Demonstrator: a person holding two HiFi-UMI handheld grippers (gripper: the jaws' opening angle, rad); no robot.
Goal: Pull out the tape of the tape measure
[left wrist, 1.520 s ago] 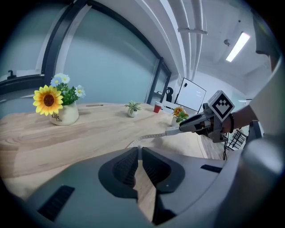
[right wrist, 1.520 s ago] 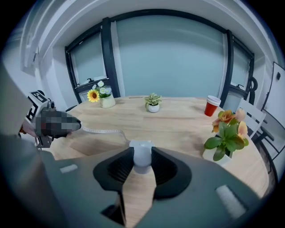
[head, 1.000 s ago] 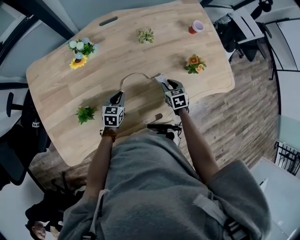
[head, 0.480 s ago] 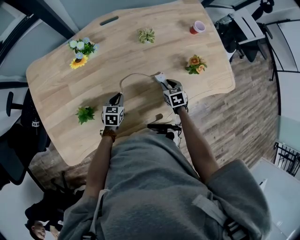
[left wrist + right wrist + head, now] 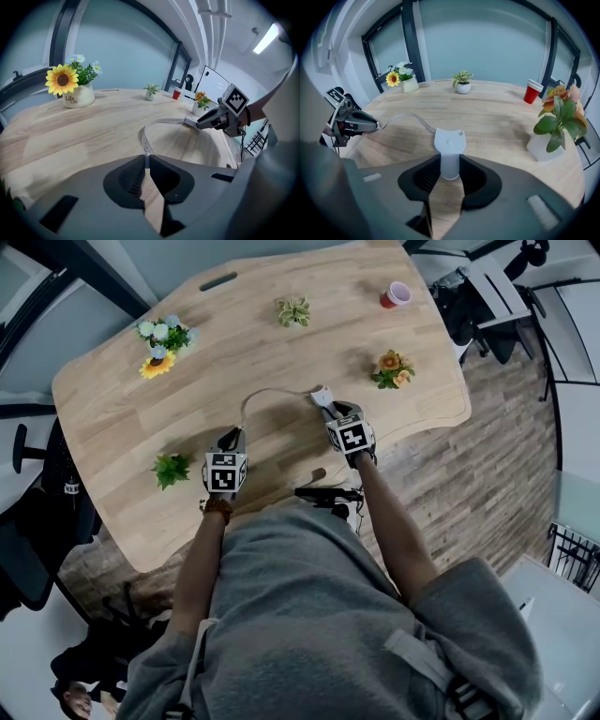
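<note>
With left tongs pinching the tape tip and right tongs clamping its white case toward the desk's near edge, draw them straight apart, flattening the slack loop without kinks.

You wear a grey sweatshirt and brown wristband; your left gripper and right gripper bear black-and-white marker cubes.

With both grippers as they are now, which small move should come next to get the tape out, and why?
Probably move the left gripper leftward, away from the right gripper, while the right one holds its place. The left jaws are shut on the end of the tape, the right jaws are shut on the white case, and the tape lies in a slack curve on the table between them.
</note>
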